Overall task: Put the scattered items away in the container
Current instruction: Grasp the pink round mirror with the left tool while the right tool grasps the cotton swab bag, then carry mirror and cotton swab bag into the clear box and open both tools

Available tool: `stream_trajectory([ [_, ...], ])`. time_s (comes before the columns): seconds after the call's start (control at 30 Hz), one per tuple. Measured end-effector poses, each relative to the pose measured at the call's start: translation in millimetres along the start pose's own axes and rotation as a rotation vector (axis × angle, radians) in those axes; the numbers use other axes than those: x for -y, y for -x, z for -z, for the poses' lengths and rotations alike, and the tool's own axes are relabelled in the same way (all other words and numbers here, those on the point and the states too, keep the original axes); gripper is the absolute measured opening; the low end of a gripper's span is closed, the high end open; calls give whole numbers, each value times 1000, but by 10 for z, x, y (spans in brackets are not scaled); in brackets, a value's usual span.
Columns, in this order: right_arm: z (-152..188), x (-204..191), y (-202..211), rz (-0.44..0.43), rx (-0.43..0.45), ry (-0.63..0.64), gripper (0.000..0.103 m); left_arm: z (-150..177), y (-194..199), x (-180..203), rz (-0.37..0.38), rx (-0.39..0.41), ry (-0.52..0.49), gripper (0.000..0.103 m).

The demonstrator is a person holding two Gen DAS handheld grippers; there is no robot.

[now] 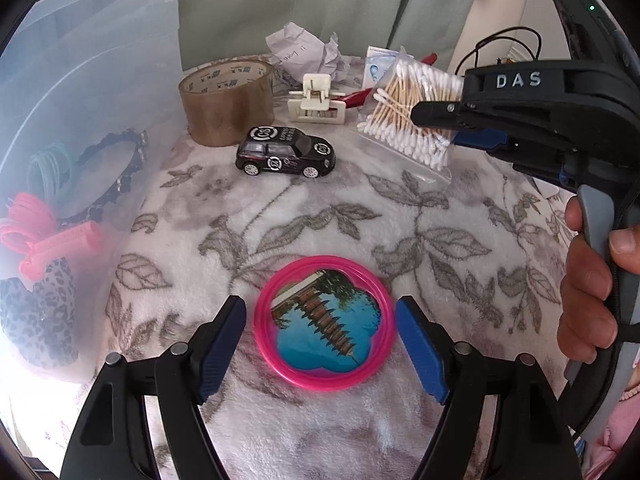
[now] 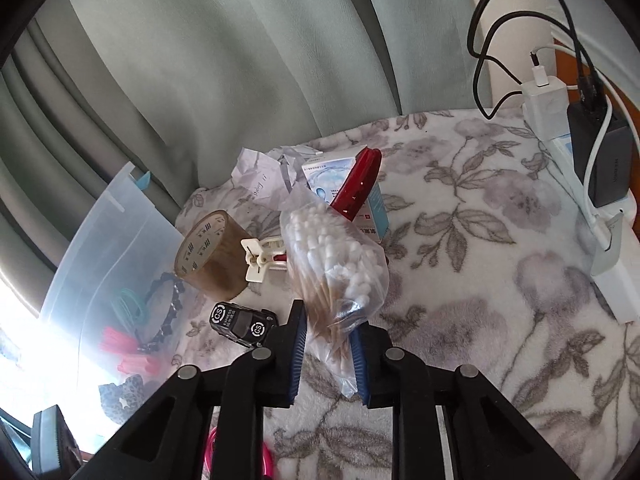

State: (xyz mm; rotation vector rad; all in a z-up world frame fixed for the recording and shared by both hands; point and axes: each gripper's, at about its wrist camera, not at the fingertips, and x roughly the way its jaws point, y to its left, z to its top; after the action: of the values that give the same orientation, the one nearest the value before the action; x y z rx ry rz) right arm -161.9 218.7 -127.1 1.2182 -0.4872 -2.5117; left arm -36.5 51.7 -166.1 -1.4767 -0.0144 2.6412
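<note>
My left gripper [image 1: 320,338] is open, its blue pads on either side of pink rings [image 1: 325,322] that lie on a flower-shaped picture card [image 1: 326,330] on the floral blanket. My right gripper [image 2: 328,354] is shut on a clear bag of cotton swabs [image 2: 336,264]; it also shows in the left wrist view [image 1: 452,120] holding the bag [image 1: 412,116]. The clear plastic container [image 1: 92,120] stands at the left and holds hair bands, pink clips and a leopard scrunchie. A black toy car [image 1: 285,151], a tape roll [image 1: 228,100], a white clip [image 1: 316,100] and crumpled paper [image 1: 308,50] lie beyond.
A small blue-white box [image 2: 360,196] and a red case [image 2: 358,186] lie behind the bag. A power strip with chargers and cables [image 2: 584,160] runs along the right edge. A grey-green curtain [image 2: 240,60] hangs behind the blanket.
</note>
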Motion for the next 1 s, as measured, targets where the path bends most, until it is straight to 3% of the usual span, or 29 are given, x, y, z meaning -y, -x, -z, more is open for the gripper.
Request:
stream_trajectory([
  [0.1, 48, 52, 107, -8, 10, -9, 22, 41, -25, 84, -39, 13, -47, 81],
  [0.47, 353, 262, 558, 9, 13, -86, 22, 31, -19, 124, -63, 23, -21, 81],
  [0.57, 405, 230, 712, -1, 32, -85, 22, 51, 41, 116, -62, 21, -13, 74],
  [0.83, 564, 22, 1172, -13, 83, -72, 22, 105, 208, 98, -59, 16, 9, 74],
  [1.0, 656, -165, 1466, 0, 120, -45, 22, -142, 482, 45, -38, 110, -1, 74],
])
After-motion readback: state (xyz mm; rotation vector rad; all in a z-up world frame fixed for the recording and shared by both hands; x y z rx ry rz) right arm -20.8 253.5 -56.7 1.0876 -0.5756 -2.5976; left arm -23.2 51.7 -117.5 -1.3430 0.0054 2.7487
